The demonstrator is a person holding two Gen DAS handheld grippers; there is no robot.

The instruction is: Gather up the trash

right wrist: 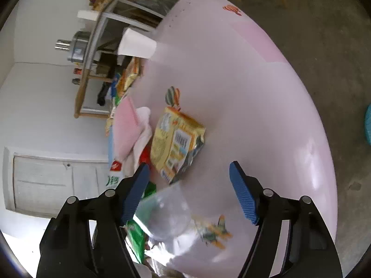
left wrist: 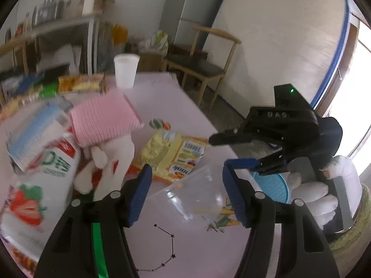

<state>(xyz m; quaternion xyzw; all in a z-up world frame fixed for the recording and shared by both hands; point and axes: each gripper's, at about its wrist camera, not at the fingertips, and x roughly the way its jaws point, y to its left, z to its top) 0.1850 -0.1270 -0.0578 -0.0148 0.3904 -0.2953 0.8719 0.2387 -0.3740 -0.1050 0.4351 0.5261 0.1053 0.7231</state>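
Across the pink table (left wrist: 185,106), a clutter of litter. Far left, a blurred strawberry milk carton (left wrist: 41,185); beside it a pink cloth (left wrist: 104,120) draped over something white and soft. Mid-table, a yellow snack packet (left wrist: 171,155), lying flat. At the far edge, an upright white paper cup (left wrist: 126,69).

From the right, a white-gloved hand (left wrist: 310,199) wrapped around the handle of the right gripper (left wrist: 220,150), angled down toward the table, fingers spread wide, nothing pressed between them.

Nearest, the left gripper (left wrist: 187,166), likewise tilted downward, straddling a clear plastic cup (left wrist: 192,194) tipped on its side on the table. Cup walls close to both blue pads; cannot tell whether gripped or merely bracketed.
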